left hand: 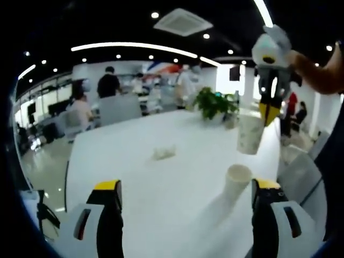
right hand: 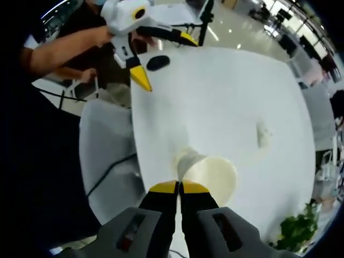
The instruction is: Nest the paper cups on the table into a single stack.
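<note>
Open-plan office, long white counter [left hand: 161, 183]. Right tongs [left hand: 269, 115] pinch one paper cup [left hand: 250, 134] by its rim, lifted above the second cup [left hand: 236, 183] standing on the counter; left tongs [left hand: 185, 196] hover wide and empty. Nothing nested yet, first drop looks close.

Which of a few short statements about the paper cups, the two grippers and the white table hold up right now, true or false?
1. The right gripper holds a white paper cup above the white table. True.
2. The left gripper is clamped on a cup. False: its jaws stand open with nothing between them.
3. A second paper cup stands on the table. True.
4. A potted green plant sits on the floor. False: it is on the table.
</note>
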A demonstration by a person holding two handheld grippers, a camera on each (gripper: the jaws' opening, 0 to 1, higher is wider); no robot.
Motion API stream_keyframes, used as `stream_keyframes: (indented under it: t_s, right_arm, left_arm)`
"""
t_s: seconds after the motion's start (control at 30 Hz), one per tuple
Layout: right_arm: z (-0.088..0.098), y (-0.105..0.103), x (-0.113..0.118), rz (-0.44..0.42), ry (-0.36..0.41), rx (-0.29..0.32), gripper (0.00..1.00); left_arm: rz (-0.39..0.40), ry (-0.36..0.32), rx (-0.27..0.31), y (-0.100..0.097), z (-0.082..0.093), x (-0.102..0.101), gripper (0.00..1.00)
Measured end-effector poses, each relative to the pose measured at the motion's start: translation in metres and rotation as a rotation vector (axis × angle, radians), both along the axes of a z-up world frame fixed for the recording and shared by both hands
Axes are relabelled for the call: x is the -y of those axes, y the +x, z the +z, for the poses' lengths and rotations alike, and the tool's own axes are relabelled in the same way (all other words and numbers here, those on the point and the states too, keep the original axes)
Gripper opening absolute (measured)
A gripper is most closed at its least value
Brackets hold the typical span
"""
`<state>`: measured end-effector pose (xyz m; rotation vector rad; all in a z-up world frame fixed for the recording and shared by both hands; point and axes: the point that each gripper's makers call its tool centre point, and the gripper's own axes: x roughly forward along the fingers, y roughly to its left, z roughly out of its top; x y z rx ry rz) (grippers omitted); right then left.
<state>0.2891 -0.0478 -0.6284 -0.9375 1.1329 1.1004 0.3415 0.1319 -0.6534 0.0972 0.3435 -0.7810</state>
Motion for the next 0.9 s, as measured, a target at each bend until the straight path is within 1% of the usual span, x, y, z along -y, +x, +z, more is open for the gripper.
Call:
stream_keyframes:
  t_s: [0.23,0.4,0.63,0.9]
  right_arm:
    - [-0.006,-0.001,0.002,-0.007,-0.012,0.003,0.00]
    - [-0.010,0.000,0.001,-0.024,-0.009,0.001,0.00]
    - [-0.016,-0.001,-0.002,-0.029,-0.008,-0.001,0.00]
    - [-0.028,-0.002,-0.003,-0.034,-0.024,-0.008,0.00]
  left_arm:
    - [-0.006,0.000,-0.019,-0.005,-0.007,0.001,0.99]
    - [-0.009,-0.001,-0.011,-0.005,-0.005,0.003,0.99]
    - [-0.013,0.004,-0.019,-0.007,-0.009,0.004,0.99]
    - [-0.016,-0.001,-0.036,-0.010,-0.016,0.004,0.99]
